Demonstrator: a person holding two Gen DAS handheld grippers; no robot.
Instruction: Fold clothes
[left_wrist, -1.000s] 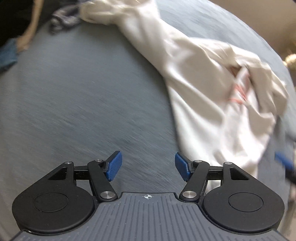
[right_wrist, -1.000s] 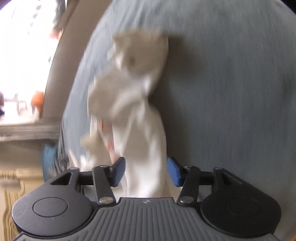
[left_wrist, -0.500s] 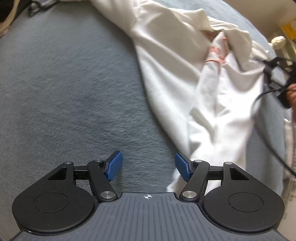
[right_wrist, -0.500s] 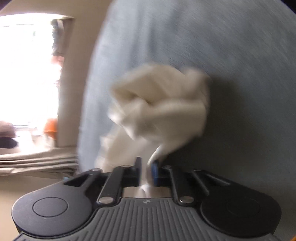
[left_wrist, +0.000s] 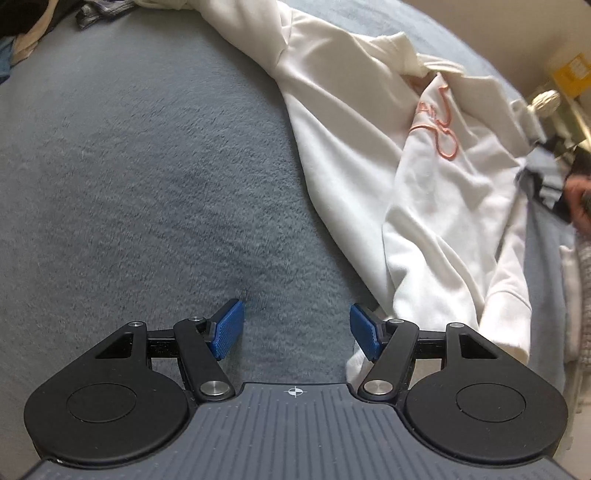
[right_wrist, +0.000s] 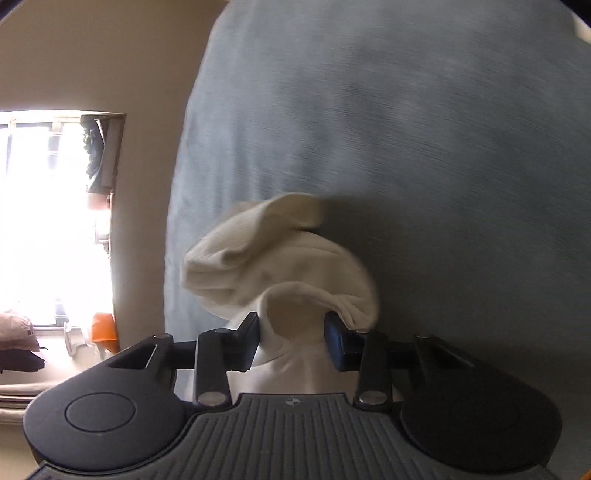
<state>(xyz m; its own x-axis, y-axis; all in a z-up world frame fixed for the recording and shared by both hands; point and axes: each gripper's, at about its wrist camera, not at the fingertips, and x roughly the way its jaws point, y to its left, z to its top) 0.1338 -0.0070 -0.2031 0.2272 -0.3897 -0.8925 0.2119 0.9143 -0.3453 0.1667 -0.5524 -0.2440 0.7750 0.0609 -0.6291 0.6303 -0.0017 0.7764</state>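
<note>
A white sweatshirt with pink stitched lettering lies crumpled across the grey-blue blanket. My left gripper hangs open over bare blanket, its right finger just beside the sweatshirt's lower edge. In the right wrist view a bunched ribbed part of the sweatshirt rises between the blue pads of my right gripper. Its jaws are opening and the cloth sits loosely in the gap. A person's hand shows blurred at the right edge of the left wrist view.
Other clothes are heaped at the blanket's far left corner. A yellow box and a pale knob stand beyond the right edge. A bright window and beige wall lie left of the bed.
My right gripper pinched the cloth shut half a second ago and its jaws now stand apart around it. The left gripper drifted nearer the sweatshirt's lower edge, still open.
</note>
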